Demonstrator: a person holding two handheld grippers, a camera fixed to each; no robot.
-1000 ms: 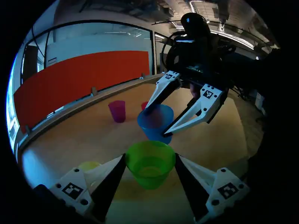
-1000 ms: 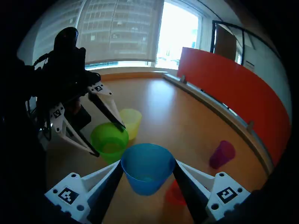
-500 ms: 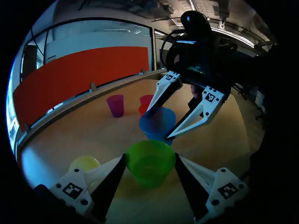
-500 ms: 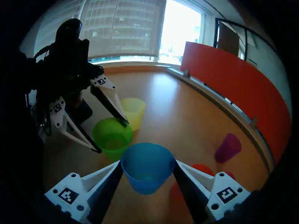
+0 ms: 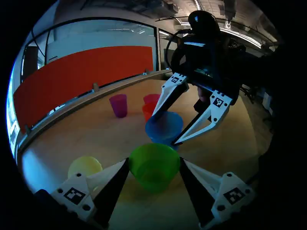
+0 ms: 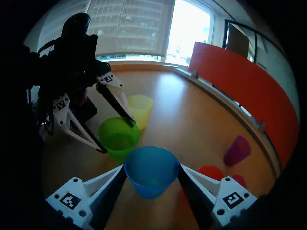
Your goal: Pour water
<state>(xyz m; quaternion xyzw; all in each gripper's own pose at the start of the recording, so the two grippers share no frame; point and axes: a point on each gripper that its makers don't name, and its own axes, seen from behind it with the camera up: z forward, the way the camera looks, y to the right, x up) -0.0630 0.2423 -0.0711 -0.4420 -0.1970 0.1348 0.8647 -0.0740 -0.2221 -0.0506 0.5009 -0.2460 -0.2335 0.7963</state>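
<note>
Our left gripper [image 5: 152, 163] clamps the green cup [image 5: 154, 174], and our right gripper [image 6: 152, 166] clamps the blue cup [image 6: 151, 182]. The 2 cups sit near each other over the table [image 6: 172, 111], and neither is tipped, so we judge pouring not yet begun.

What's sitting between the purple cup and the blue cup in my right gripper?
An orange cup stands between the purple cup and the blue cup, clearest in the left gripper view.
</note>
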